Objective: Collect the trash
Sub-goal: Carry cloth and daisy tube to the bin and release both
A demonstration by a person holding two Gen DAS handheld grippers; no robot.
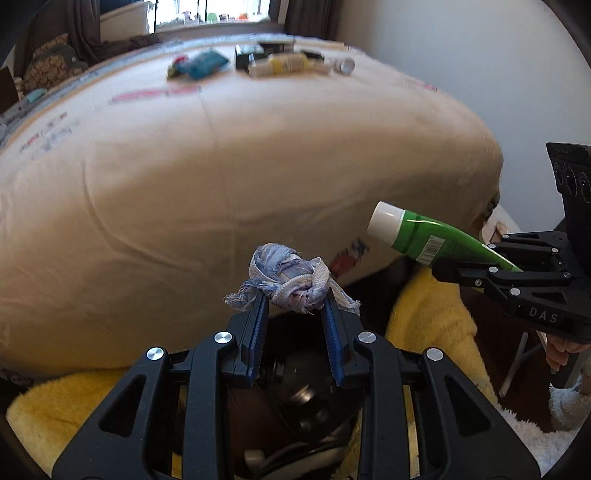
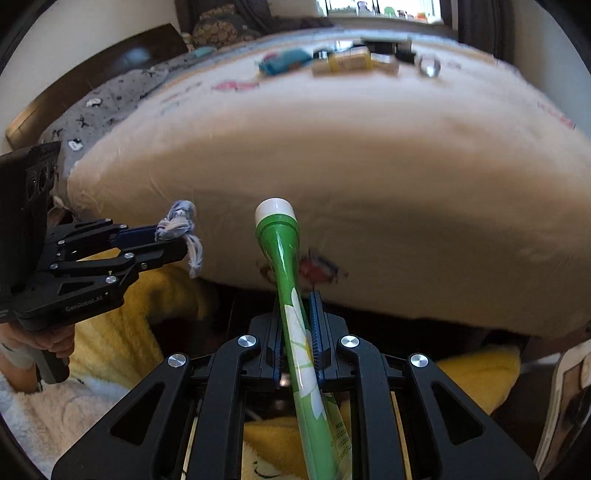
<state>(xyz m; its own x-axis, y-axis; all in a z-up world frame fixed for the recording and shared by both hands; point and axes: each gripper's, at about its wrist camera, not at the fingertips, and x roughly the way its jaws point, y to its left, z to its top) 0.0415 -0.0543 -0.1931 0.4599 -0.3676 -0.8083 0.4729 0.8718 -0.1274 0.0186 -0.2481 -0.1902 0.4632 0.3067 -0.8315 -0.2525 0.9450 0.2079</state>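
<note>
**Trash clamped in both grippers, off the bed edge**

Trash is sitting in both claws. Left gripper [image 1: 293, 306] is pinching a knotted blue-white rag [image 1: 286, 278] at its fingertips. Right gripper [image 2: 297, 314] is clenching a green tube [image 2: 280, 236] by its flat tail, white cap pointing toward the bed. Both are hanging over a yellow fleece blanket [image 1: 428, 317]. Farther off, a beige sheet [image 1: 221, 166] is covering the bed, and blurred bottles and packets [image 1: 280, 62] are lying at its far side.

Daylight from the window [image 1: 207, 11]; fisheye-bent edges, far clutter seemingly motion-blurred.
</note>
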